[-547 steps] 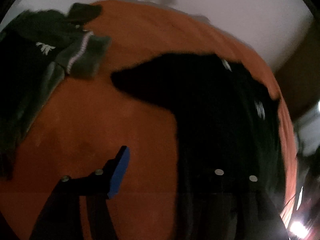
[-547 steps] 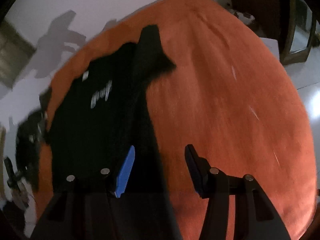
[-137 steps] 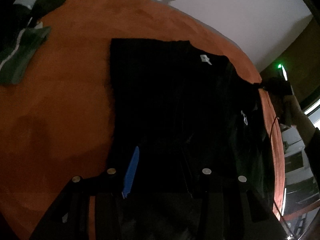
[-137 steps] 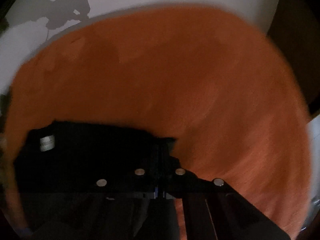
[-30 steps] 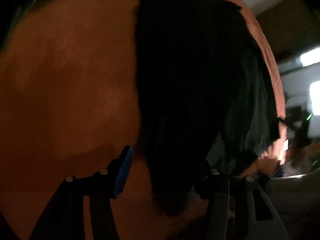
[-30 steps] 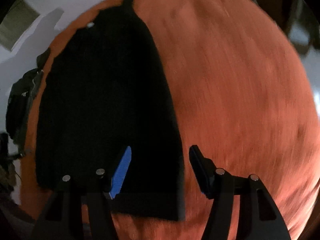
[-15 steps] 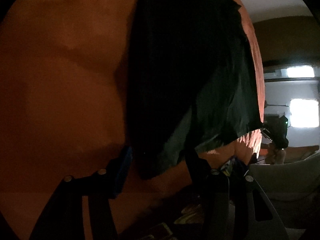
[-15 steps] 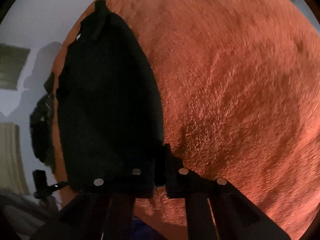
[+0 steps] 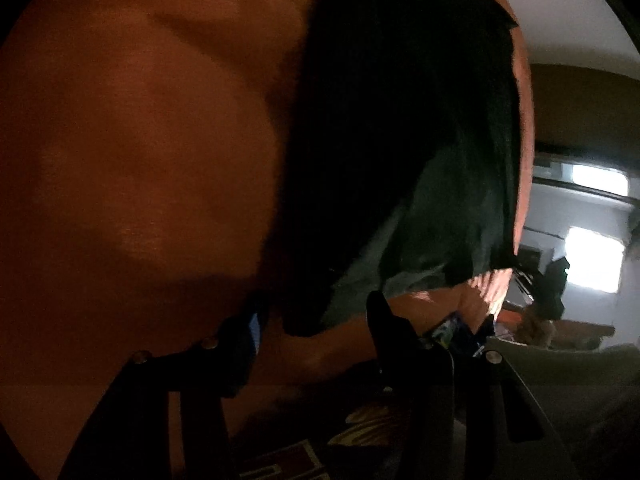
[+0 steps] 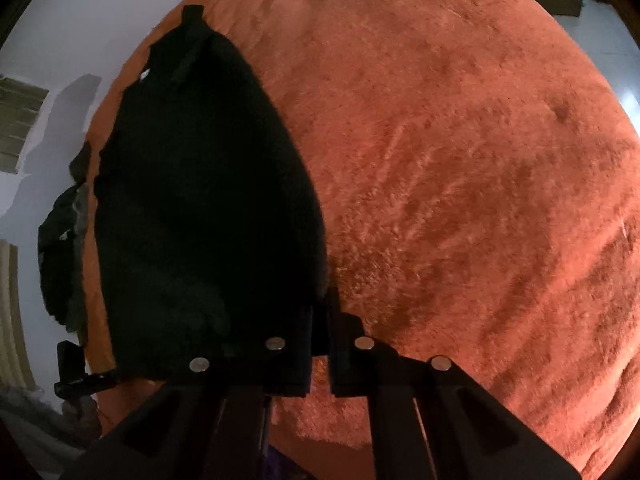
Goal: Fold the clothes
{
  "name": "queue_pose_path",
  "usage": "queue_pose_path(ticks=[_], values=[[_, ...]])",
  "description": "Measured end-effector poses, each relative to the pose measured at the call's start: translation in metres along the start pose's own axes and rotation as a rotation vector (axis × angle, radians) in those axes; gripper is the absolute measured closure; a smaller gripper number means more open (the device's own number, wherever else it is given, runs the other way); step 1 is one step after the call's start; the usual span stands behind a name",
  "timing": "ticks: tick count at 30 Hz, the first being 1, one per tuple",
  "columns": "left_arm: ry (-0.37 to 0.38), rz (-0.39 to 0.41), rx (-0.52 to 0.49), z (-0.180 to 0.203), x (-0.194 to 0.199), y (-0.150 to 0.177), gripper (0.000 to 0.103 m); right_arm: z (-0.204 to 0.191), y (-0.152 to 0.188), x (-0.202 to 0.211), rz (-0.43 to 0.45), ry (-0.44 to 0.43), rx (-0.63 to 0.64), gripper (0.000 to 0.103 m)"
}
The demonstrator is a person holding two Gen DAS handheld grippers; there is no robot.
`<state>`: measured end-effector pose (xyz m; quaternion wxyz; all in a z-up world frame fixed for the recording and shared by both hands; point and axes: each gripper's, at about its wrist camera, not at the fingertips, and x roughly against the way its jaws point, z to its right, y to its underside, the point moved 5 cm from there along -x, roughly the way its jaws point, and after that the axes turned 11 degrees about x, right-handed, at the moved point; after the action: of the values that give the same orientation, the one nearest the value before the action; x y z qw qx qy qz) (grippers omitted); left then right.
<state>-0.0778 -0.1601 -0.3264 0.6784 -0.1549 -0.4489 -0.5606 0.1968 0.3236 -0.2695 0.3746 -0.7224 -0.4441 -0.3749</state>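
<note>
A black garment (image 10: 208, 208) lies folded lengthwise on the orange fuzzy blanket (image 10: 460, 168). My right gripper (image 10: 322, 304) is shut on the garment's near right corner at the blanket's front edge. In the left wrist view the same garment (image 9: 400, 120) has its near left corner lifted off the blanket (image 9: 140, 140), showing a paler underside. My left gripper (image 9: 316, 312) is open, its fingers either side of that hanging corner, not closed on it.
A dark green pile of clothes (image 10: 64, 248) lies at the blanket's far left edge. A white wall (image 10: 80, 20) is behind the blanket. Beyond the blanket's near edge are room clutter and a bright window (image 9: 592, 260).
My right gripper has closed on the garment's near right corner. My left gripper has come closer to the near left corner, which now hangs raised between its open fingers.
</note>
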Motion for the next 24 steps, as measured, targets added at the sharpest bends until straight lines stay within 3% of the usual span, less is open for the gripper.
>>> queue_pose_path(ticks=[1,2,3,4,7,11,13,15,18,20,24], values=[[0.012,0.008,0.006,-0.002,0.003,0.001,0.061,0.003,0.001,0.000,-0.004,-0.009,-0.013,0.098],[0.025,0.015,0.012,-0.003,0.005,0.001,0.080,0.007,0.002,0.001,-0.007,-0.020,-0.030,0.098],[0.037,0.023,0.017,-0.005,0.008,0.002,0.091,0.011,0.004,0.002,-0.008,-0.033,-0.046,0.098],[0.049,0.031,0.023,-0.007,0.011,0.003,0.094,0.014,0.005,0.003,-0.011,-0.043,-0.059,0.098],[0.086,0.054,0.041,-0.012,0.019,0.004,0.095,0.019,0.009,0.007,-0.016,-0.043,-0.063,0.098],[0.111,0.090,0.046,-0.017,0.032,0.011,0.095,0.007,0.017,0.013,-0.001,0.022,0.017,0.098],[0.071,0.093,0.036,-0.024,0.033,0.011,0.095,0.003,0.022,0.013,-0.007,0.060,0.061,0.098],[-0.015,0.109,0.017,-0.023,0.026,0.010,0.095,0.007,0.026,0.007,-0.032,0.114,0.083,0.098],[-0.071,0.127,-0.048,-0.003,0.012,0.019,0.096,0.013,0.029,0.006,-0.041,0.144,0.075,0.099],[-0.090,0.133,-0.079,0.002,0.011,0.022,0.096,0.010,0.030,0.014,-0.022,0.164,0.104,0.100],[-0.077,0.109,-0.032,-0.010,0.007,0.014,0.096,0.027,0.038,0.011,-0.062,0.215,0.087,0.103]])
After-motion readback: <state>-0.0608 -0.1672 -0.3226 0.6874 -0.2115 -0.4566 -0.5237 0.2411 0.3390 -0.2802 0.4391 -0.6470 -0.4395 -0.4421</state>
